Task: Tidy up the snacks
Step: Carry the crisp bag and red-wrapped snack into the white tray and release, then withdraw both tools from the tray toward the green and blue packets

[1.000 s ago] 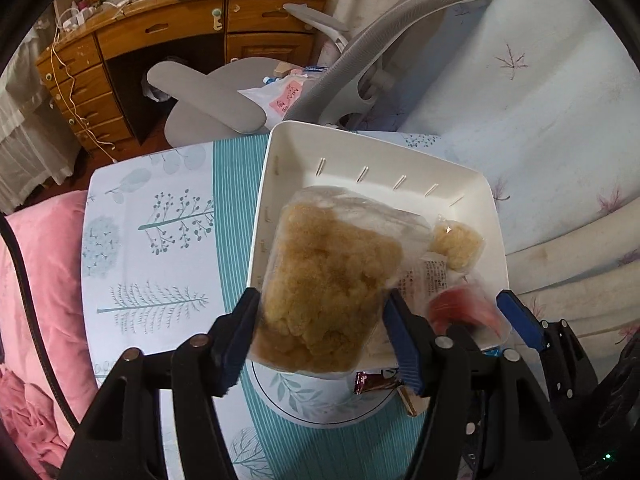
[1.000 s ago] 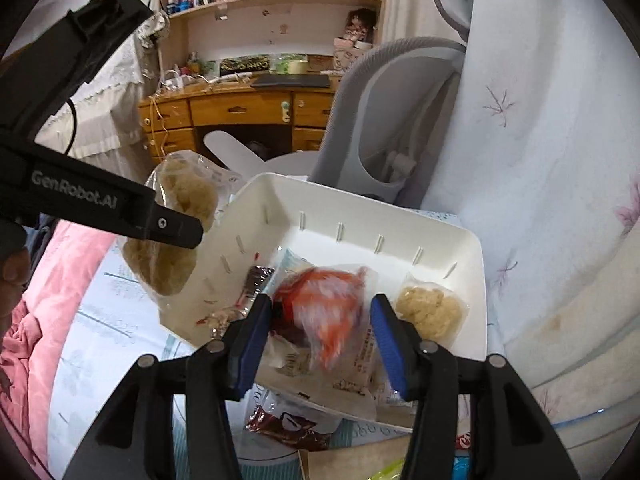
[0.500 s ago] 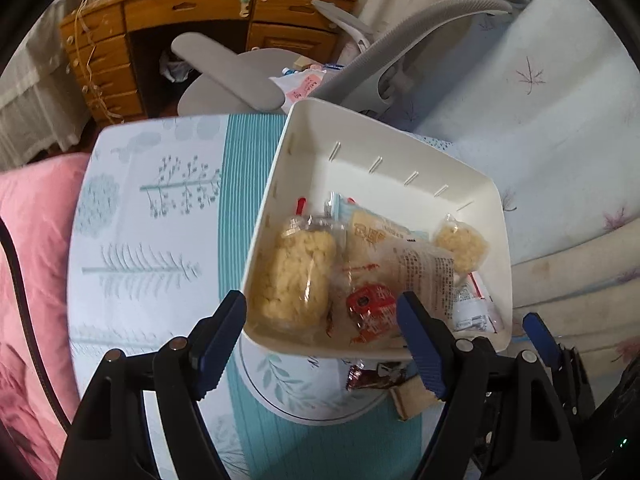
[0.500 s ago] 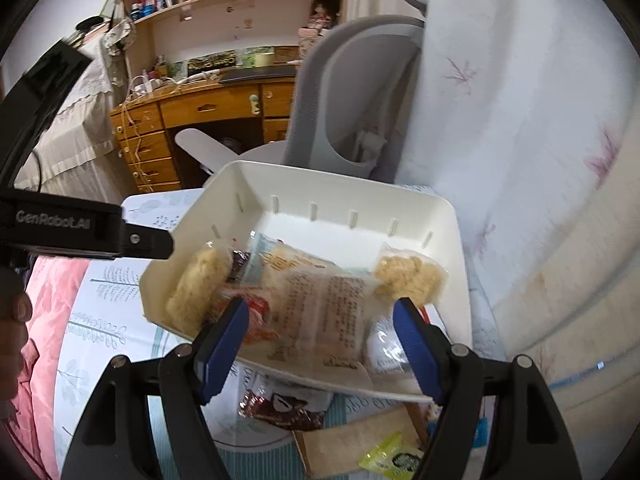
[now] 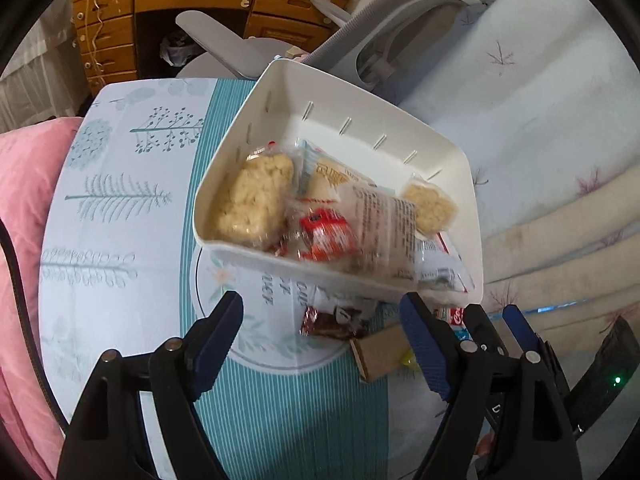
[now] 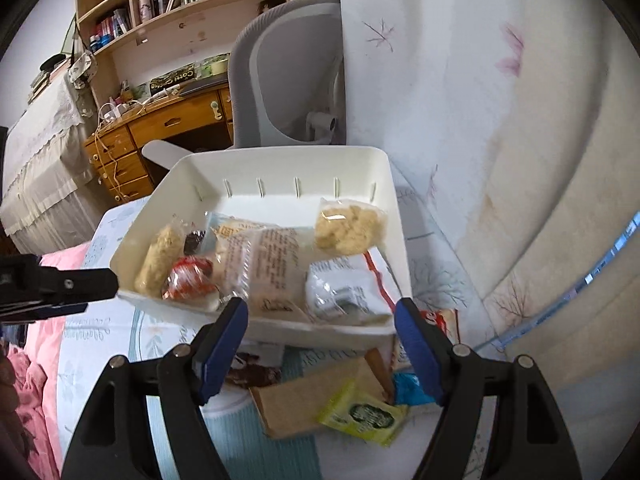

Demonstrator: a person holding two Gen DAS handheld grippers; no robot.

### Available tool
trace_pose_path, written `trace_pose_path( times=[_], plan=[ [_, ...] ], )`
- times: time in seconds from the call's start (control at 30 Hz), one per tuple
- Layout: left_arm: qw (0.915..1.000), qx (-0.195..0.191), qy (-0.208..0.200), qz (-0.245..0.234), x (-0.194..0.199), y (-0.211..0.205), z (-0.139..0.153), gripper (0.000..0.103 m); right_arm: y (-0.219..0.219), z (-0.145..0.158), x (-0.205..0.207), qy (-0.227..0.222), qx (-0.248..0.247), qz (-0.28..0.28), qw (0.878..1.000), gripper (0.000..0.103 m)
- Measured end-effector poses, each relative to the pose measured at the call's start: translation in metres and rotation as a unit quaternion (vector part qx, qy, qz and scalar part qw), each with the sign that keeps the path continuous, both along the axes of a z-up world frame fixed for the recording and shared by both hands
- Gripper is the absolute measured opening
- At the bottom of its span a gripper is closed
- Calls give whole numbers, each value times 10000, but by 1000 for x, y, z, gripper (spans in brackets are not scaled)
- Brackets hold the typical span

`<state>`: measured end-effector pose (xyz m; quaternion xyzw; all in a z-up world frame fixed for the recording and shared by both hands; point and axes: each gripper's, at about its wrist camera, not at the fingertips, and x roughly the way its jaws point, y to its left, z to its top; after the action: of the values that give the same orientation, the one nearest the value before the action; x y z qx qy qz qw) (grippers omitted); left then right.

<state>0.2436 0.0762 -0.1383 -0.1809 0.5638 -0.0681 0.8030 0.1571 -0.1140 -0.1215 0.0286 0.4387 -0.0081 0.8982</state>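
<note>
Two claws hang wide apart and empty, jaws having just been opening: the left claw (image 5: pixel 322 338) over the tree-printed blue counter (image 5: pixel 120 216), then the white plastic bin (image 6: pixel 280 176) holding clear-wrapped snack packets (image 6: pixel 260 268), and the right claw (image 6: pixel 320 342) before its near wall.

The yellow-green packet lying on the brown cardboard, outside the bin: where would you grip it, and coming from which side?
Probably the yellow-green packet by its near, lower edge, which overhangs the brown cardboard. It lies flat, so come from above with the open right gripper, one finger under the free edge. The white bin blocks the far side.
</note>
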Motion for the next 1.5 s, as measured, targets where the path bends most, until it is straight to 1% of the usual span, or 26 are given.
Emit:
trace_pose_path(
  times=[0.07,0.13,0.33,0.5,0.6,0.73,0.9,1.1,1.23,1.33,1.5],
  plan=[
    [10000,33,74,41,-10,-7,0,80,-8,-2,-6,24,35,63,10000,76],
    [9996,23,270,96,-22,-15,-3,80,-17,-4,-13,81,68,107,9999,76],
    [9967,69,708,380,-54,-36,-16,80,-45,-7,-25,375,390,293,9981,77],
    [9941,84,855,661,-68,-52,-19,81,-67,-13,-29,658,774,334,9943,77],
    [9920,108,907,866,-74,-61,-21,87,-81,-21,-33,904,1018,341,9901,77],
    [9891,54,999,1083,-78,-73,-26,87,-97,-33,-31,1158,1142,372,9860,77],
    [9860,9,1149,1206,-80,-94,-38,87,-114,-47,-29,1375,1035,475,9839,77],
    [9814,-284,1346,1342,-79,-116,-53,87,-126,-66,-25,1494,748,821,9825,77],
    [9777,-331,1519,1414,-76,-129,-61,87,-127,-77,-23,1509,557,1105,9808,77],
    [9740,-416,1650,1493,-73,-137,-69,87,-127,-84,-22,1465,432,1347,9790,77],
    [9652,-597,1919,1673,-65,-146,-85,87,-126,-94,-17,1492,367,1640,9744,77]
  ],
)
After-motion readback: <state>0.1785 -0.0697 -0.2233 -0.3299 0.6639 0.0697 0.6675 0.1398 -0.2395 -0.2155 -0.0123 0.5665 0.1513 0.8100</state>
